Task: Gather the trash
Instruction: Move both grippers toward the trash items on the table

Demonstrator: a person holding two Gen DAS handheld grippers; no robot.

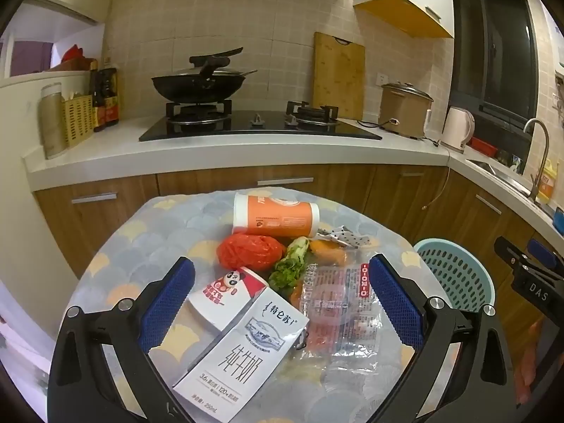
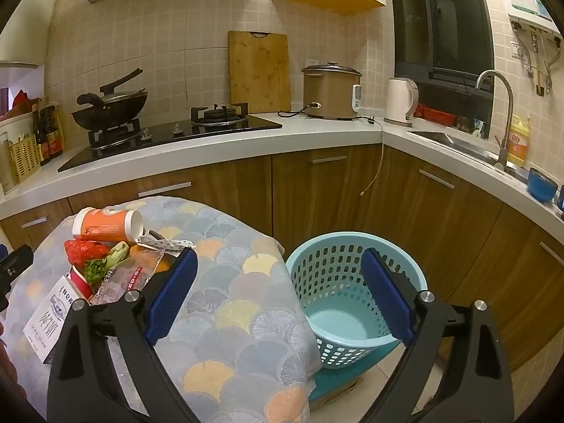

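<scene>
Near the middle of the cloth-covered tabletop the trash is lying in one heap: a white milk carton overlapping a panda-printed carton, a clear crinkled wrapper, a red crumpled bag, greens and a tipped orange cup. An orange scrap under the wrapper is staying hard to identify. The left gripper and right gripper are both hovering with jaws spread wide, gripping nothing, the right one over the tabletop's right edge beside the pale blue basket.
</scene>
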